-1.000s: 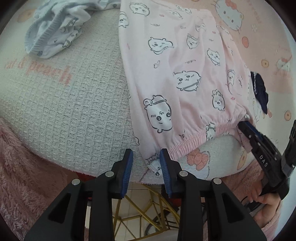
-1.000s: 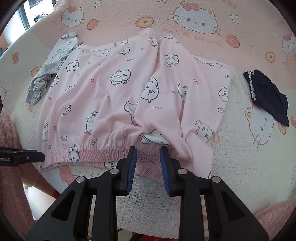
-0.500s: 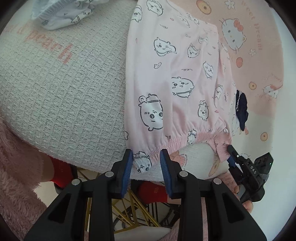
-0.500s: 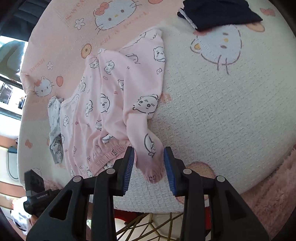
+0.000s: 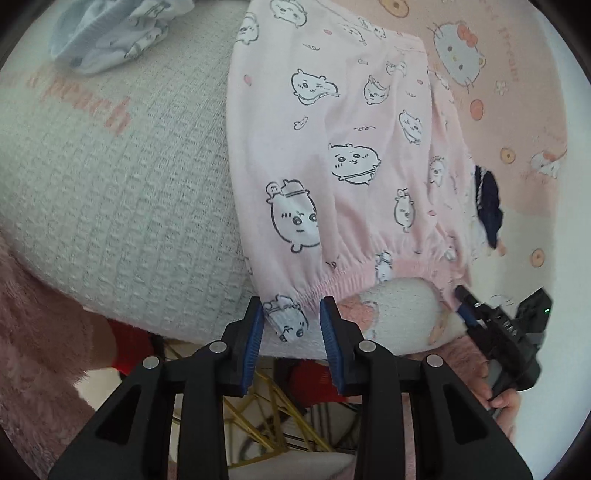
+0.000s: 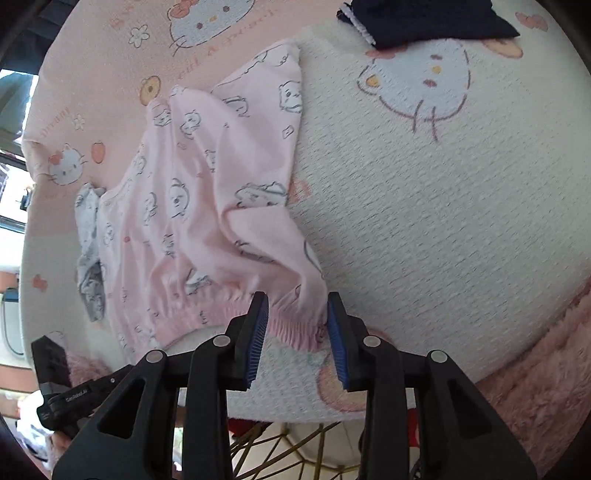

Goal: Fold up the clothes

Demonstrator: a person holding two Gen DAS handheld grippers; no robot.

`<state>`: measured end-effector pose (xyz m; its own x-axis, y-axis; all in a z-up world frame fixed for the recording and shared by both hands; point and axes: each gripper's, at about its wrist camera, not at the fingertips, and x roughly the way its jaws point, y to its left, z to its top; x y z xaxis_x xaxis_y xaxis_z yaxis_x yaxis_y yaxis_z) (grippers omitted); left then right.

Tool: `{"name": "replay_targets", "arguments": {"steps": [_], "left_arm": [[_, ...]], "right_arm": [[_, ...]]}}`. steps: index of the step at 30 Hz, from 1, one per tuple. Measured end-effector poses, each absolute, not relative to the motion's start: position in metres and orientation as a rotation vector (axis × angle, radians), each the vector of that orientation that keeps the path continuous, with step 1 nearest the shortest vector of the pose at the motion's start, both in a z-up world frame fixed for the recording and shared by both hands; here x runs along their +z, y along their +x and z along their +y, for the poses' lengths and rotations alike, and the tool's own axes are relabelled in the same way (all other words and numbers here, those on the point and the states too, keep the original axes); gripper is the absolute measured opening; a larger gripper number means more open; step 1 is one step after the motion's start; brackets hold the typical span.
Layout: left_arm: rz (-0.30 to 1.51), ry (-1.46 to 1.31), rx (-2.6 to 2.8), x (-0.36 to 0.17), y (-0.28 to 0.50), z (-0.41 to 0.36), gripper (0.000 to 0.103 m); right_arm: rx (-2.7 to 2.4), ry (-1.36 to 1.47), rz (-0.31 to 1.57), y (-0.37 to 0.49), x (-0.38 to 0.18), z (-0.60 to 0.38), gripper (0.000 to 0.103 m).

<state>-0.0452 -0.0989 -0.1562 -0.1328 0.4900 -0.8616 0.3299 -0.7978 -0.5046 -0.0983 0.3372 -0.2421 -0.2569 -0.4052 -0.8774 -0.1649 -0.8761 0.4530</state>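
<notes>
A pink garment [image 5: 351, 166] printed with small cartoon animals lies spread on the blanket-covered table [image 5: 110, 184]. Its gathered elastic hem [image 5: 351, 280] runs along the near edge. My left gripper [image 5: 291, 325] points down at the hem's left corner, which sits loosely between the open jaws. In the right wrist view the same pink garment [image 6: 192, 206] is rumpled, with a fold rising towards its right side. My right gripper [image 6: 297, 325] straddles the hem's right corner, and the cloth fills the gap between the pads without being pinched flat.
A pale blue garment [image 5: 110, 33] lies bunched at the far left and a navy one [image 6: 424, 18] at the far right. The table edge [image 6: 332, 413] runs just under both grippers, with a gold wire frame [image 5: 258, 406] below. Pink fluffy sleeves [image 6: 535, 369] flank the edge.
My right gripper slid right along the hem from its middle to the right corner and rolled. The left gripper shifted slightly, so the hem's left corner now sits between its jaws.
</notes>
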Motion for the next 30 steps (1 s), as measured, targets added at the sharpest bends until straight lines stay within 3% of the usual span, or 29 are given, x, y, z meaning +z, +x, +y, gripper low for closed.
{"name": "replay_targets", "arguments": {"steps": [4, 6, 8, 9, 14, 17, 18, 19, 20, 24, 30], "left_arm": [[-1.111, -2.002, 1.984, -0.17, -0.043, -0.106, 0.033], [-1.1, -1.984, 1.987, -0.166, -0.04, -0.104, 0.033], [-1.081, -1.975, 2.004, -0.162, -0.041, -0.1, 0.029], [-1.097, -1.968, 2.007, -0.163, -0.043, -0.098, 0.029], [-1.317, -1.903, 1.974, -0.166, -0.042, -0.116, 0.031], [-1.248, -1.93, 1.993, -0.163, -0.045, -0.114, 0.03], [-1.195, -1.94, 2.017, -0.16, -0.047, -0.112, 0.026], [-1.124, -1.947, 2.061, -0.155, -0.047, -0.11, 0.012], [-1.074, -1.93, 2.092, -0.147, -0.048, -0.107, 0.012], [-0.998, -1.663, 2.201, -0.077, -0.051, -0.108, 0.01], [-0.879, -1.259, 2.302, 0.064, -0.05, -0.124, 0.01]], "right_arm": [[-2.235, 1.833, -0.673, -0.1, -0.252, 0.326, 0.04], [-2.234, 1.811, -0.694, -0.102, -0.253, 0.326, 0.039], [-2.242, 1.797, -0.694, -0.102, -0.254, 0.325, 0.029], [-2.233, 1.801, -0.689, -0.103, -0.255, 0.326, 0.011], [-2.205, 1.808, -0.695, -0.099, -0.259, 0.33, 0.013], [-2.188, 1.792, -0.676, -0.099, -0.259, 0.327, 0.018], [-2.182, 1.786, -0.662, -0.099, -0.258, 0.325, 0.009], [-2.174, 1.778, -0.654, -0.099, -0.257, 0.324, 0.008], [-2.141, 1.752, -0.694, -0.096, -0.255, 0.323, 0.008], [-2.143, 1.55, -0.749, -0.081, -0.205, 0.325, 0.007], [-2.192, 1.16, -0.771, -0.069, -0.069, 0.333, 0.007]]}}
